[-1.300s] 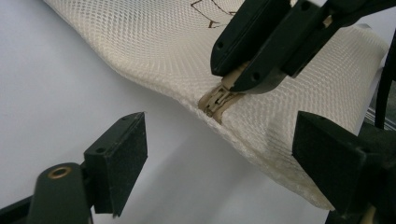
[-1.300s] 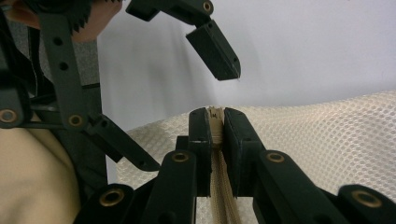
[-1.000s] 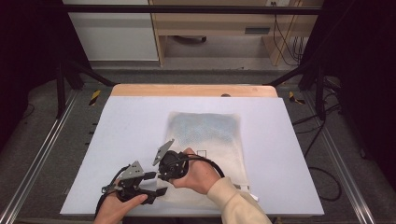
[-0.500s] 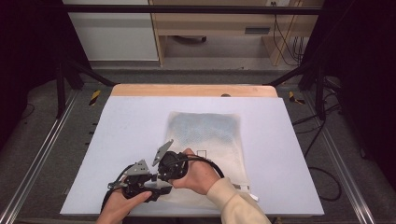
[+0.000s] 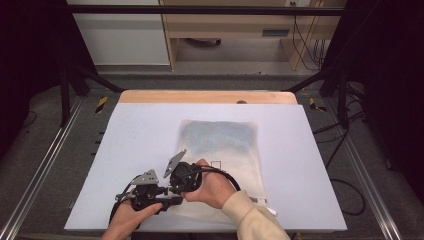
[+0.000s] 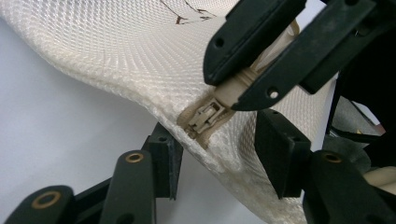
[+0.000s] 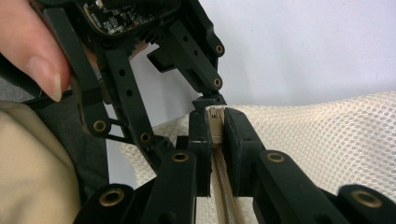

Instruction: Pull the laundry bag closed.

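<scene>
A cream mesh bag [image 5: 220, 142] lies flat on the white table [image 5: 140, 130], its near-left corner lifted. My right gripper [image 7: 216, 135] is shut on the end of the bag's zipper tape [image 7: 219, 186] and holds that corner up. The zipper pull [image 6: 205, 116] hangs just below the right gripper [image 6: 231, 88]. My left gripper [image 6: 222, 158] has just been closing. Its pads stand on either side of the pull and the mesh corner, apart from them. In the high view both grippers meet at the bag's near-left corner, the left gripper [image 5: 167, 199] beside the right gripper [image 5: 176, 189].
The table's near edge [image 5: 210, 230] runs just below the hands. Black cables [image 5: 225, 175] loop over the bag by the right hand. A wooden strip [image 5: 207, 97] borders the far side, with metal rails [image 5: 45, 165] along the left.
The left gripper has edged slightly right toward the bag's lifted corner. The right hand and the bag have stayed in place.
</scene>
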### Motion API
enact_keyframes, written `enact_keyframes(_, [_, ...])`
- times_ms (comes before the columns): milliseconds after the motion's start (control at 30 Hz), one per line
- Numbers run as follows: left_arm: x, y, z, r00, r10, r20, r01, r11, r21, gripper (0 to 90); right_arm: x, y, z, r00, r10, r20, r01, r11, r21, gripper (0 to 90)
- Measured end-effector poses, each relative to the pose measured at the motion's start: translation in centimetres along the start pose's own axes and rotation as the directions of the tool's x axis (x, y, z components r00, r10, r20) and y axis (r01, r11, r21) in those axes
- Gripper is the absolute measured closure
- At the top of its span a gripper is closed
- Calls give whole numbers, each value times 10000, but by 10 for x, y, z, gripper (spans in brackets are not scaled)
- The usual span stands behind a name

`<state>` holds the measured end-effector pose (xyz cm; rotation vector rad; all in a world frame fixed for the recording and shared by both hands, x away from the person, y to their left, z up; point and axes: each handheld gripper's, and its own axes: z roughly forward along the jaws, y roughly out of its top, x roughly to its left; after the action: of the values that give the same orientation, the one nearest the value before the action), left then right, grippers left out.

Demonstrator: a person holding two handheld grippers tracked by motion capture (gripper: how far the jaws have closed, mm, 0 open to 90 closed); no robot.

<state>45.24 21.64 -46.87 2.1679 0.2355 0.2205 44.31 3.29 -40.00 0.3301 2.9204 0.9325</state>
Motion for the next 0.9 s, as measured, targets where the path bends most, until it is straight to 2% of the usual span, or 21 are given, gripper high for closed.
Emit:
enact_keyframes(100, [1, -2, 0, 9999, -112, 15, 112, 9999, 16, 607, 0, -1, 1, 10000, -34, -12, 34, 10000, -15, 821])
enact_keyframes(233, [3, -2, 0, 10000, 3, -50, -2, 10000, 82, 660, 0, -2, 1, 10000, -50, -5, 50, 10000, 34, 821])
enact_keyframes(367, [4, -3, -1, 9999, -75, -132, 76, 9999, 112, 746, 0, -2, 1, 10000, -39, 23, 39, 10000, -35, 821])
enact_keyframes(433, [4, -4, 0, 9998, -95, -167, 98, 9998, 165, 756, -1, -2, 1, 9999, -146, 28, 147, 9999, -72, 821])
enact_keyframes(500, [5, -3, 0, 9998, 37, -212, -32, 9997, 225, 778, -1, -3, 1, 10000, -64, 65, 64, 10000, -22, 821])
enact_keyframes(700, [5, -3, 0, 9996, 2, -297, 5, 9997, 244, 790, -1, -4, 1, 9999, -82, 123, 83, 9999, -92, 821])
enact_keyframes(867, [6, -3, 0, 9996, 44, -280, -35, 9995, 300, 792, 0, -5, 2, 9999, -31, 157, 31, 10000, -10, 821])
enact_keyframes(900, [6, -2, 0, 9996, 31, -287, -22, 9995, 323, 794, 0, -5, 2, 9998, -141, 141, 140, 9999, 72, 821])
